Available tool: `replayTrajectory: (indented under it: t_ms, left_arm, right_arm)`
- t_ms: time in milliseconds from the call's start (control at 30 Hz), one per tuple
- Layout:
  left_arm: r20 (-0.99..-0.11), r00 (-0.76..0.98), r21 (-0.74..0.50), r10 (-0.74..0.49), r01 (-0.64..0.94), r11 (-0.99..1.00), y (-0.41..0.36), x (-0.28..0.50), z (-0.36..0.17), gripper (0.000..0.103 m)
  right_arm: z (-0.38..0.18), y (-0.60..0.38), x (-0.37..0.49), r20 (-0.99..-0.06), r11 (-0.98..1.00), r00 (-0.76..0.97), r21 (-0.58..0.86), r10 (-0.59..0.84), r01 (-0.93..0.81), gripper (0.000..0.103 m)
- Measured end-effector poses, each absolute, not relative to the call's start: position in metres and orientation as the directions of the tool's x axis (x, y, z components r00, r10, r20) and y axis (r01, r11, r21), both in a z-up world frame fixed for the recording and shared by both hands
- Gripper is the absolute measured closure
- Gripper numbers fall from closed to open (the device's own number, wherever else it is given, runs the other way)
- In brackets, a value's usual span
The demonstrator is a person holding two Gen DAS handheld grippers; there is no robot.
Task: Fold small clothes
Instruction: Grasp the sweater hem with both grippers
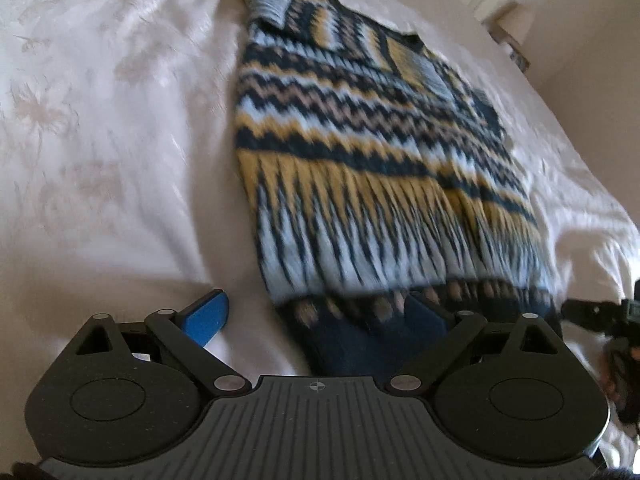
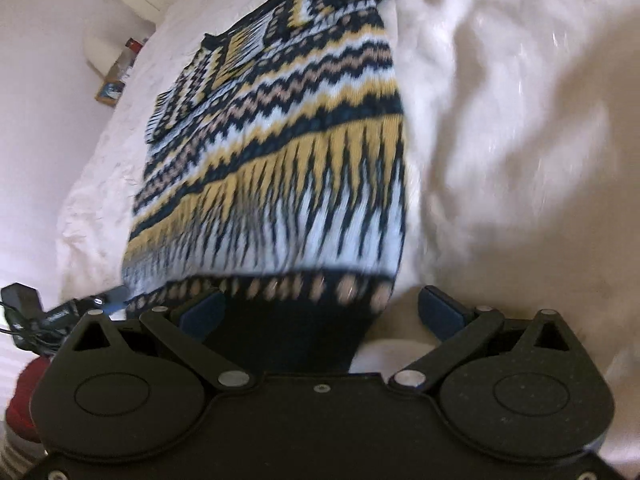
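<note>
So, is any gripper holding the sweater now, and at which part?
Neither holds it. The left gripper and right gripper stand open around the dark bottom hem of the sweater, one at each corner.

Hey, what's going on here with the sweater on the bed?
A person with a handheld gripper in each hand is folding a patterned knit sweater spread on a white bedspread. Its sleeves look already folded in. Both grippers are at the dark bottom hem, one near each corner. The left gripper and right gripper are both open, with the hem lying between their fingers, not yet gripped.
</note>
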State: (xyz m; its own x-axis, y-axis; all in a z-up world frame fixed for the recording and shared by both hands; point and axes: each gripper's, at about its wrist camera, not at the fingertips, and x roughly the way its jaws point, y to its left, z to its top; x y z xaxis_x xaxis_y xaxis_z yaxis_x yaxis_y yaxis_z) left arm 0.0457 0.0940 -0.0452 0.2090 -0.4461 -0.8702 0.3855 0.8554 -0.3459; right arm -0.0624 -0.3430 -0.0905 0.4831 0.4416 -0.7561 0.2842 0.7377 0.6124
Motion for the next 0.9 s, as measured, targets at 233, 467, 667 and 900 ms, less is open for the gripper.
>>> replayTrajectory:
  t_ms: [233, 467, 667, 900]
  left_arm:
    - [-0.903, 0.172, -0.272, -0.393, 0.477, 0.836, 0.079, 0.025, -0.051, 0.007]
    - [-0.924, 0.195, -0.173, -0.329, 0.556, 0.813, 0.06, 0.02, -0.057, 0.001]
    - [-0.928, 0.227, -0.115, -0.296, 0.579, 0.807, 0.052, 0.017, -0.059, 0.001]
    - [-0.925, 0.253, -0.089, -0.284, 0.581, 0.809, 0.047, 0.016, -0.061, 0.001]
  right_arm:
    - [-0.089, -0.318, -0.061, -0.787, 0.793, 0.421, 0.569, 0.45, 0.216, 0.0]
    - [-0.096, -0.308, -0.056, -0.824, 0.842, 0.386, 0.508, 0.415, 0.181, 0.0]
    - [-0.097, -0.309, -0.055, -0.811, 0.837, 0.414, 0.518, 0.413, 0.179, 0.0]
    - [-0.096, -0.31, -0.056, -0.803, 0.831, 0.428, 0.526, 0.414, 0.183, 0.0]
